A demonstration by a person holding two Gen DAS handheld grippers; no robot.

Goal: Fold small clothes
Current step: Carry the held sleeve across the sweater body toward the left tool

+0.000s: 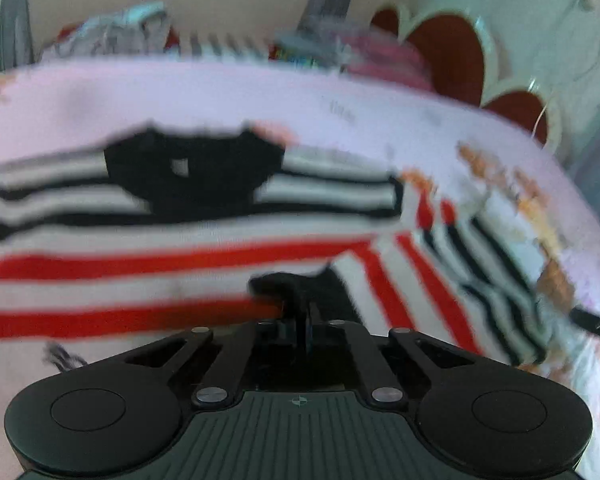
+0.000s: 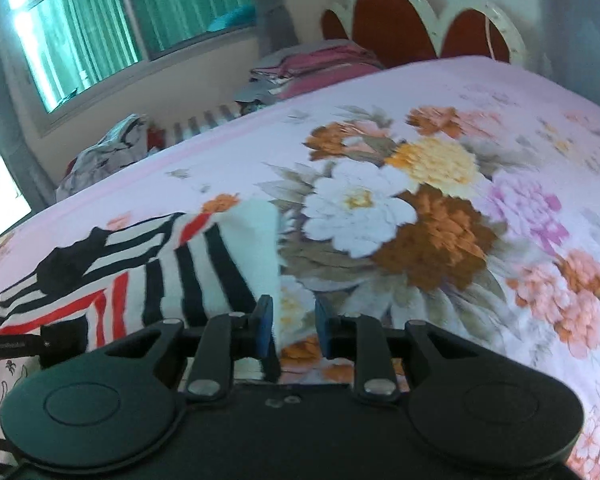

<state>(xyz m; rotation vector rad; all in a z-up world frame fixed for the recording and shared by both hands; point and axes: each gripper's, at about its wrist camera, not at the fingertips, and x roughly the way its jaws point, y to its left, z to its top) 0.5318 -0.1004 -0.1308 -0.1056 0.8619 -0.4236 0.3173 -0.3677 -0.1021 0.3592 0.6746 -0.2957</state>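
- Bedroom setting: bed (image 2: pixel 480 92) under a pink floral sheet, scalloped red-and-cream headboard (image 2: pixel 396 20) at its far end, window (image 2: pixel 100 28) with green curtains on the side wall.
- Left claw (image 1: pixel 296 312): jaws closed tight on a dark fold at the near edge of the shirt (image 1: pixel 180 248); view blurred.
- Right claw (image 2: pixel 292 332): jaws slightly apart, blue pads showing, nothing between them; it hangs over the sheet just beside the shirt's sleeve edge.
- Shirt: small, white with red and black stripes and a black collar, lying spread on the bed's near part, one sleeve angled across the body.
- Pile of clothes (image 2: pixel 104 152): grey and white, at the bed's far edge under the window.
- Folded pink bedding (image 2: pixel 320 64): stacked near the headboard.
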